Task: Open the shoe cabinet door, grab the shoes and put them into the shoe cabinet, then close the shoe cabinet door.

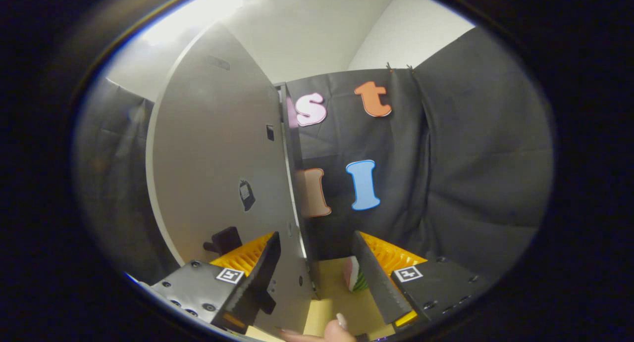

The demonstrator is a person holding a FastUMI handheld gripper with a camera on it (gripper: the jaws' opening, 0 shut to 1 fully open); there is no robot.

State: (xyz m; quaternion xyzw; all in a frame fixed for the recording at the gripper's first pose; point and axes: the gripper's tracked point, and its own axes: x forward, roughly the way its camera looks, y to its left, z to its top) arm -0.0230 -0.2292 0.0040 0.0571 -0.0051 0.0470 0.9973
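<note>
The shoe cabinet's grey door (218, 159) stands swung open, and I see it almost edge-on. Its free edge runs down between my fingers. A black knob handle (225, 240) sticks out of the door face just beyond the left finger (265, 270). My gripper (316, 237) is open, with its jaws wide apart on either side of the door edge and not pressing on it. A small part of a shoe (352, 275), pink, white and green, peeks out beside the right finger (376, 277) on a pale yellow surface (337, 297).
The black cloth wall (446, 183) hangs close behind the door and to the right. A white room wall (317, 30) rises above it. A person's fingertips (339, 327) show low down between my fingers.
</note>
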